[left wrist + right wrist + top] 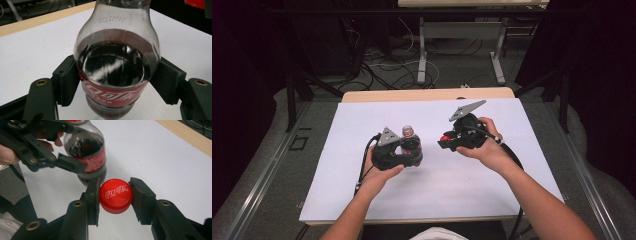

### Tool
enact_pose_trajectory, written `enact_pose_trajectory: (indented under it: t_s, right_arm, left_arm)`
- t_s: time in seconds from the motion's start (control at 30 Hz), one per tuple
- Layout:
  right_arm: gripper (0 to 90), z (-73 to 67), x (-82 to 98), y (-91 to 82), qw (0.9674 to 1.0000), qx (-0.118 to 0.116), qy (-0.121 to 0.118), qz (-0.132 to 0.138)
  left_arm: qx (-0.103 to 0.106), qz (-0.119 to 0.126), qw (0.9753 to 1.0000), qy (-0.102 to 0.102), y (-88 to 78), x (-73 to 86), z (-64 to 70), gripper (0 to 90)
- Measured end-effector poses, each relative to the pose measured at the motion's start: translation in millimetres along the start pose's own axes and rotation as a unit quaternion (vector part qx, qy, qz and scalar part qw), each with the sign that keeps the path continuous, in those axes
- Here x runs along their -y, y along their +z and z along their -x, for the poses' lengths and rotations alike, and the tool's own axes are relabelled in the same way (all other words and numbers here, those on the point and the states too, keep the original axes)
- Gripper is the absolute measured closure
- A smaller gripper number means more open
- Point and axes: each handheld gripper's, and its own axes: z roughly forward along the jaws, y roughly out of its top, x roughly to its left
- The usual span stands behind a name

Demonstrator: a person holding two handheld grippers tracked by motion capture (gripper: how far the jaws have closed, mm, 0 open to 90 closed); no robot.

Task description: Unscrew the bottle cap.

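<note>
At bench centre, left claw [412, 159] clamps bottle [410, 144] upright; right claw [114, 196], at its 3 o'clock, grips cap [116, 195]. Advise keeping cap level, centred over neck

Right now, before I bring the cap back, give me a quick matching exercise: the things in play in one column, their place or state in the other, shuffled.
Things:
1. cola bottle
2. red cap
3. white sheet
4. wooden table edge

Place or state:
A. clamped in the right gripper, off the bottle
B. shows as a strip beyond the far side of the sheet
C. upright, neck open, clamped at the label by the left gripper
D. covers the tabletop under both hands

Pairs: 1-C, 2-A, 3-D, 4-B
</note>
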Motion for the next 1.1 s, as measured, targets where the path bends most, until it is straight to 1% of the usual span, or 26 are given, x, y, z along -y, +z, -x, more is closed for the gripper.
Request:
enact_pose_trajectory:
  t_s: [0.03,0.07,0.1,0.13,0.17,0.2,0.3,0.33,0.4,0.43,0.53,0.6,0.67,0.7,0.77,0.8,0.87,0.9,0.93,0.97,1.0,1.03,1.1]
  right_arm:
    - [60.9,0.9,2.5,-0.7,1.0,0.004,0.006,-0.003]
    - [60.9,3.2,5.3,-0.9,1.0,0.003,0.007,-0.001]
    - [60.9,4.5,8.0,-1.9,0.9999,0.006,0.015,-0.003]
    - [60.9,6.8,10.9,-2.0,0.9998,0.009,0.016,-0.002]
    - [60.9,8.3,13.9,-2.2,0.9997,0.01,0.021,-0.002]
    - [60.9,9.9,16.7,-2.7,0.9996,0.013,0.024,-0.007]
    - [60.9,14.2,25.9,-1.8,0.9992,0.025,0.029,-0.011]
    - [60.9,15.9,28.6,-1.3,0.9991,0.023,0.033,-0.013]
    - [60.9,18.4,35.5,0.1,0.9985,0.032,0.042,-0.011]
    - [60.9,20.1,38.3,0.0,0.9984,0.032,0.044,-0.014]
    - [60.9,24.7,48.9,1.1,0.9974,0.044,0.057,-0.007]
    - [60.9,27.8,56.0,0.1,0.9967,0.048,0.066,-0.003]
    - [60.9,30.6,62.2,-0.9,0.9959,0.054,0.072,0.004]
    - [60.9,31.1,64.9,-1.6,0.9951,0.057,0.08,0.003]
    - [60.9,34.8,70.8,-2.3,0.995,0.058,0.082,0.005]
    - [60.9,35.4,73.8,-2.3,0.9942,0.059,0.09,0.004]
    - [60.9,37.0,78.3,-0.7,0.9935,0.061,0.096,0.01]
    - [60.9,37.1,80.4,-0.9,0.9929,0.061,0.102,0.006]
    - [60.9,37.8,82.2,-0.6,0.9929,0.06,0.103,0.003]
    - [60.9,37.7,84.1,0.9,0.9925,0.063,0.104,0.007]
    - [60.9,39.0,86.0,1.8,0.9931,0.065,0.097,0.004]
    - [60.9,38.5,87.6,2.2,0.9924,0.065,0.104,-0.002]
    - [60.9,39.7,91.3,4.8,0.9925,0.069,0.101,0.008]
  left_arm:
    - [-0.001,0.001,1.0,-0.001,-0.3,0.0,-0.5,29.8]
    - [-0.001,0.001,1.0,0.0,-0.7,-0.1,-0.9,29.8]
    - [-0.002,0.001,1.0,-0.001,-1.2,-0.2,-1.3,29.8]
    - [-0.006,0.006,1.0,-0.003,-1.1,0.1,-1.4,29.8]
    - [-0.004,0.002,1.0,-0.003,-2.0,-0.2,-2.4,29.8]
    - [-0.005,0.001,1.0,-0.004,-2.5,-0.2,-2.9,29.8]
    - [-0.006,0.003,1.0,-0.006,-2.7,-0.2,-4.0,29.8]
    - [-0.007,0.002,1.0,-0.006,-2.7,-0.1,-4.5,29.8]
    - [-0.008,0.003,1.0,-0.005,-2.8,0.1,-5.3,29.8]
    - [-0.007,0.003,0.9999,-0.007,-3.0,0.2,-5.7,29.8]
    - [-0.01,0.006,0.9999,-0.009,-2.3,0.2,-6.1,29.8]
    - [-0.01,0.003,0.9999,-0.004,-1.7,-0.9,-7.1,29.8]
    - [-0.012,0.003,0.9999,-0.008,0.3,-2.6,-6.5,29.8]
    - [-0.012,0.005,0.9999,-0.008,1.5,-3.7,-6.4,29.8]
    - [-0.011,0.004,0.9999,-0.008,4.2,-6.5,-6.3,29.8]
    - [-0.01,0.003,0.9999,-0.007,5.9,-7.8,-6.0,29.8]
    - [-0.011,0.003,0.9999,-0.005,10.2,-11.0,-5.3,29.8]
    - [-0.01,0.003,0.9999,-0.006,12.3,-12.6,-5.1,29.8]
    - [-0.011,0.007,0.9999,-0.009,15.0,-14.2,-4.7,29.8]
    - [-0.009,0.006,0.9999,-0.008,17.4,-16.5,-4.8,29.8]
    - [-0.008,0.007,0.9999,-0.009,20.2,-18.6,-4.5,29.8]
    - [-0.009,0.006,0.9999,-0.01,23.3,-20.8,-4.2,29.8]
    - [-0.009,0.004,0.9999,-0.006,29.7,-25.7,-4.0,29.8]
